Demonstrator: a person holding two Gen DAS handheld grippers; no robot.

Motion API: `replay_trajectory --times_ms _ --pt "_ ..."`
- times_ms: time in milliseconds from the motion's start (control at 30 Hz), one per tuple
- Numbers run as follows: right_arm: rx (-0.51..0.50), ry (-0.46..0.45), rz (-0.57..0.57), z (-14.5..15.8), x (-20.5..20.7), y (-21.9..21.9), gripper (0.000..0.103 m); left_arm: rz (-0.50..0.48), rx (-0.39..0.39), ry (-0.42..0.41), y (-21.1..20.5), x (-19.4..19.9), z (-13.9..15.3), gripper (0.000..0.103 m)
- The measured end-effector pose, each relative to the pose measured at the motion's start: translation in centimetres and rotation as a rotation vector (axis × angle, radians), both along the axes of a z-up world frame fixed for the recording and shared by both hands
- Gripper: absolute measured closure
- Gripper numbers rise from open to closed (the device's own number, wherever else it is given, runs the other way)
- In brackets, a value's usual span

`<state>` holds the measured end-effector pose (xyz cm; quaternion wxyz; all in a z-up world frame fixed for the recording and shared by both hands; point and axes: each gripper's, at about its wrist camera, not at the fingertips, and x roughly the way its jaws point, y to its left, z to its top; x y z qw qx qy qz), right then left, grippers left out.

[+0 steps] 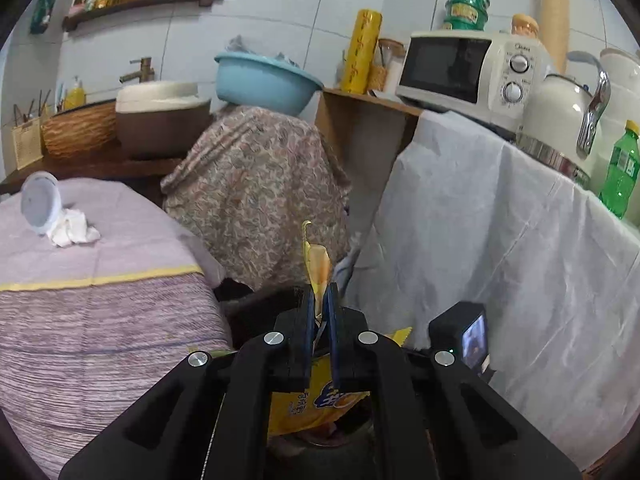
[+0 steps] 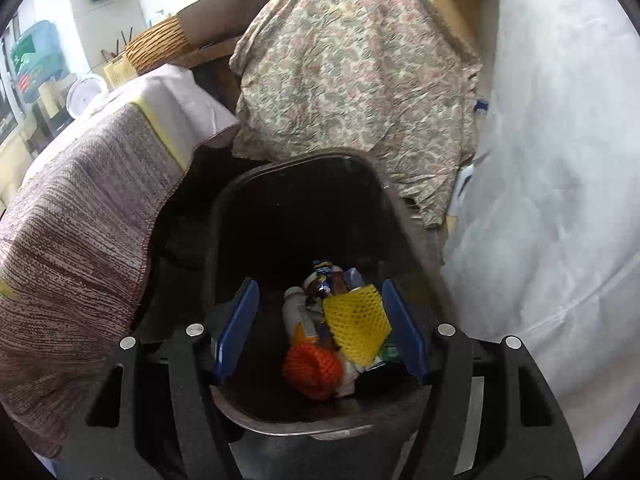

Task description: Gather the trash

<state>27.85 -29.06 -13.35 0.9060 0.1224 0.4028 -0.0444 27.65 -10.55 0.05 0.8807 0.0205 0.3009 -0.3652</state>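
In the left wrist view my left gripper is shut on a yellow snack wrapper. One end of the wrapper sticks up past the fingertips and the printed rest hangs below the jaws. A crumpled white tissue lies beside a white round lid on the purple-clothed table. In the right wrist view my right gripper is open over a dark trash bin. A yellow foam net shows between its blue pads and is not pinched. Below lie an orange foam net, a white bottle and a wrapper.
A floral cloth drapes a bulky thing behind the bin. To the right, a white cloth hangs from a counter with a microwave, a kettle and a green bottle. A blue basin sits on top of the floral cloth.
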Motion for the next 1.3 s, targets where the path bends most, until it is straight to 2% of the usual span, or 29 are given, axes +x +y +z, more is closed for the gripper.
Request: replay_trajectory --times_ms 67,200,533,900,933,967,1033,1100,1133,1200,1300 --pt "-0.029 -0.009 -0.022 0.8 -0.5 -0.7 0.034 -0.019 0.004 0.024 -0.8 0.3 -0.9 0.096" --pt "-0.069 -0.027 -0.076 2.6 -1.5 -2.4 0.032 -0.06 0.025 0.058 -3.0 1.0 -2.8 0.096" --pt "-0.097 -0.11 -0.152 7.0 -3.5 -5.6 0.032 -0.105 0.074 0.154 -7.7 3.0 -7.9 0.096" --pt "-0.109 -0.151 -0.184 8.9 -4.3 -6.6 0.031 -0.094 0.135 0.236 -9.9 5.0 -12.5 0.096" --pt "-0.109 -0.156 -0.188 9.0 -4.3 -6.6 0.026 -0.095 0.141 0.241 -10.0 5.0 -12.8 0.095" --pt "-0.112 -0.165 -0.195 9.1 -4.5 -6.6 0.022 -0.096 0.151 0.239 -10.1 5.0 -13.0 0.091" --pt "-0.116 -0.179 -0.2 9.4 -4.7 -6.6 0.021 -0.108 0.168 0.232 -10.4 4.8 -13.4 0.08" --pt "-0.117 -0.187 -0.202 9.7 -4.8 -6.6 0.021 -0.103 0.168 0.211 -10.4 4.3 -13.3 0.045" --pt "-0.116 -0.19 -0.204 9.8 -4.9 -6.6 0.021 -0.096 0.162 0.202 -10.3 4.1 -13.2 0.039" --pt "-0.108 -0.21 -0.212 10.2 -5.2 -6.7 0.02 -0.093 0.149 0.195 -10.0 3.7 -12.8 0.035" --pt "-0.098 -0.237 -0.224 10.6 -5.4 -7.0 0.013 -0.09 0.147 0.174 -9.3 2.4 -11.6 0.028"
